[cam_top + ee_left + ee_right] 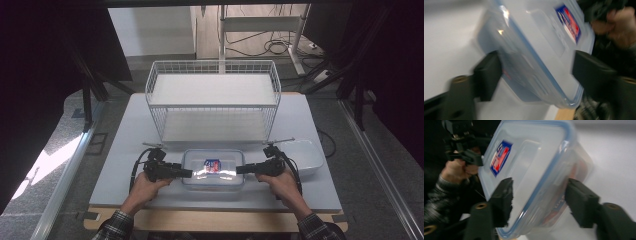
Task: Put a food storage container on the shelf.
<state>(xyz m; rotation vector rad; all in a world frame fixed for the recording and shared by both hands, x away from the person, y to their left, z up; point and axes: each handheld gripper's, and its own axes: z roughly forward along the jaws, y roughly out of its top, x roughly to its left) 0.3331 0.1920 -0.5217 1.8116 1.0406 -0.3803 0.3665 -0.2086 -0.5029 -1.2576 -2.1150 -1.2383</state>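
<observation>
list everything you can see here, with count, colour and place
box: 1, clear with blue-edged lid and a red and blue label, front middle of the table, between the two grippers
rack: 1, white wire, two shelves, behind the box
tray: 1, white, right of the box
table: 1, pale grey top with a wooden front edge
cables: several, dark, on the floor behind the table
left gripper: 1, black, at the box's left end, jaws astride its edge
right gripper: 1, black, at the box's right end, jaws astride its edge
hands: 2, in plaid sleeves, at the front edge
</observation>
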